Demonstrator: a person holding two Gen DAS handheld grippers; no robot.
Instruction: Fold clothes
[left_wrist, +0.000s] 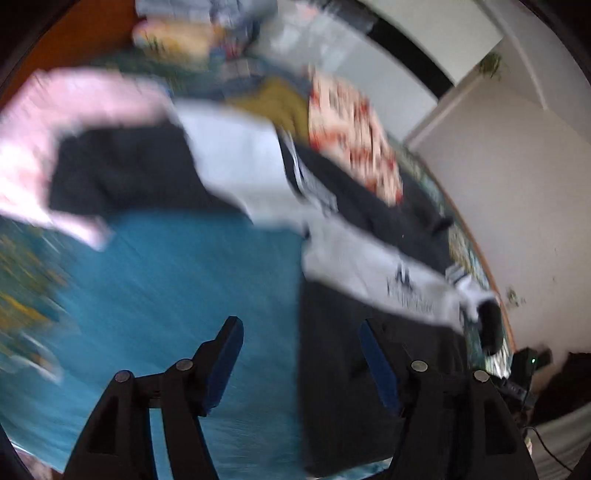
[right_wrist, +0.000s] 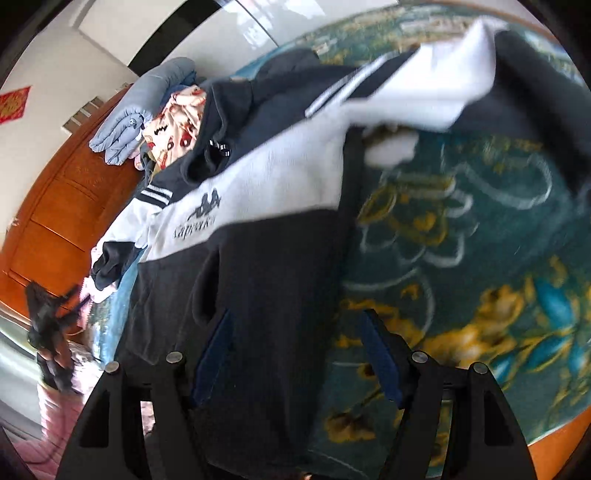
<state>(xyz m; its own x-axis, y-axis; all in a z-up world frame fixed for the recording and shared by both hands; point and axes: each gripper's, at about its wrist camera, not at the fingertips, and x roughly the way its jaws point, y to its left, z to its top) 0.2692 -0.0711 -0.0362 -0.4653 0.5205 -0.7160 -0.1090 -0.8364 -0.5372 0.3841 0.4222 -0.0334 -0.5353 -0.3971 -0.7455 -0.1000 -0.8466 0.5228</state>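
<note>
We see left gripper (left_wrist: 301, 354) jaws spread wide, gripping nothing, hovering over teal sheet (left_wrist: 177, 295) beside hem of navy-and-white sweatshirt (left_wrist: 343, 387). Right gripper (right_wrist: 295, 350) likewise wide, empty, over sweatshirt (right_wrist: 266, 266) hem at bed's near edge. Chest logo (right_wrist: 199, 218) reads roughly "Kappa", blurred. Floral blanket (right_wrist: 480, 277) underneath. Farther: patterned garment (right_wrist: 173, 136), blue quilt (right_wrist: 129, 122), red wall sign (right_wrist: 13, 105), unreadable.

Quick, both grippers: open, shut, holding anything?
Left gripper: open, holding nothing, above the blue cloth.
Right gripper: open, holding nothing, over the jacket.
</note>
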